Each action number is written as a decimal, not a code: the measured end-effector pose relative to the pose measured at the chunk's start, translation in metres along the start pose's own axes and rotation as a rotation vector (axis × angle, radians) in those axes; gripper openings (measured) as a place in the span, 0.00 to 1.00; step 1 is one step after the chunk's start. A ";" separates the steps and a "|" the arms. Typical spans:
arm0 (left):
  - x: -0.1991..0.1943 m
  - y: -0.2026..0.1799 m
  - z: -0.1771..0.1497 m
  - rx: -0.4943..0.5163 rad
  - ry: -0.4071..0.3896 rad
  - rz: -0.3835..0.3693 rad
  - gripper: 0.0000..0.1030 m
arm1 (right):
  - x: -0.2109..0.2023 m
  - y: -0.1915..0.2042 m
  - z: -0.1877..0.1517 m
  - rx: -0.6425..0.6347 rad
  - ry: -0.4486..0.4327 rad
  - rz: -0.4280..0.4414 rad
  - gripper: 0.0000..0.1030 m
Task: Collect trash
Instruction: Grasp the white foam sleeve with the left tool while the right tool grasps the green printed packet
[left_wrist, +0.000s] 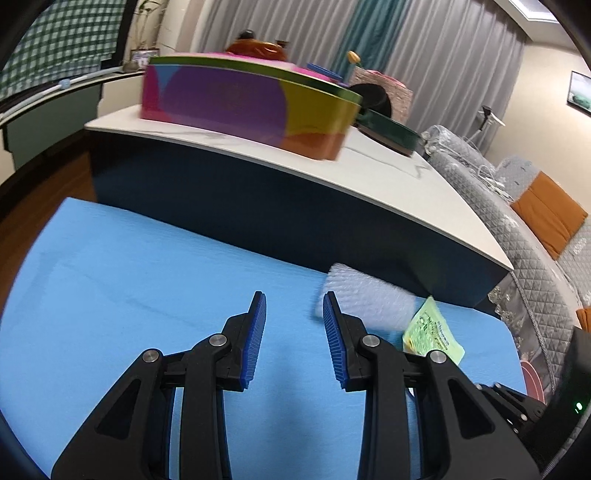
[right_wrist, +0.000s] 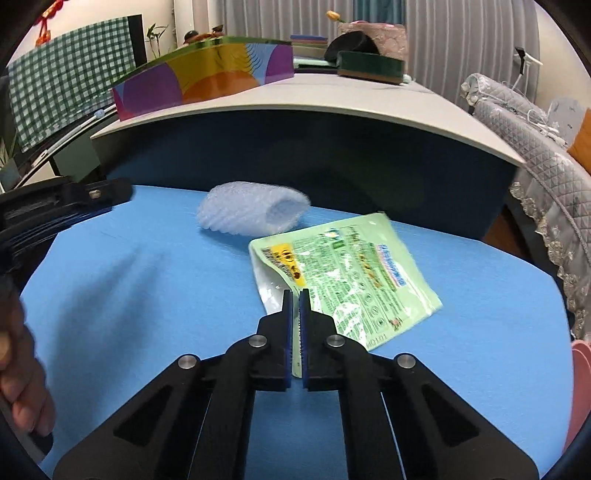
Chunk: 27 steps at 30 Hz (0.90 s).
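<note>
1. Grip check first: the right tongs (right_wrist: 295, 295) are pinched shut on the near edge of the green wrapper (right_wrist: 354, 277); lift slowly so the thin film does not slip out.
2. Left tongs (left_wrist: 294, 301) stand partly open and empty, just beside the bubble-wrap roll (left_wrist: 365, 299).
3. Wrapper: flat, glossy, crinkled, pale green with print, lying on the blue tabletop (right_wrist: 147, 295) just in front of the bubble-wrap roll.

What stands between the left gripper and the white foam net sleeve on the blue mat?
Nothing visible. The left gripper stands open over bare blue mat, and the foam net sleeve lies just past its right-hand finger. The green wrapper beside the sleeve is already pinched in the shut right gripper, off the direct line.
</note>
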<state>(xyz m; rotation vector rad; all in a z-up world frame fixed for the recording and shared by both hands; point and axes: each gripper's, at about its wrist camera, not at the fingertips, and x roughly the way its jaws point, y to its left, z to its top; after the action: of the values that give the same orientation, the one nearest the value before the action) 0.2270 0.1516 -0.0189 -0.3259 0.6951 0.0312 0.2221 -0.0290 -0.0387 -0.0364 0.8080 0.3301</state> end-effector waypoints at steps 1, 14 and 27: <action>0.003 -0.004 -0.001 0.002 0.002 -0.007 0.31 | -0.003 -0.005 -0.003 0.004 -0.001 -0.002 0.02; 0.050 -0.031 -0.010 -0.069 0.085 -0.064 0.58 | -0.039 -0.086 -0.038 0.063 -0.007 -0.094 0.02; 0.081 -0.057 -0.016 -0.048 0.185 0.008 0.45 | -0.043 -0.110 -0.044 0.114 -0.024 -0.082 0.02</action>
<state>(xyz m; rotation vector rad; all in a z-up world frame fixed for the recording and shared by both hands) 0.2876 0.0863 -0.0657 -0.3747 0.8802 0.0254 0.1970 -0.1519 -0.0488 0.0411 0.7978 0.2057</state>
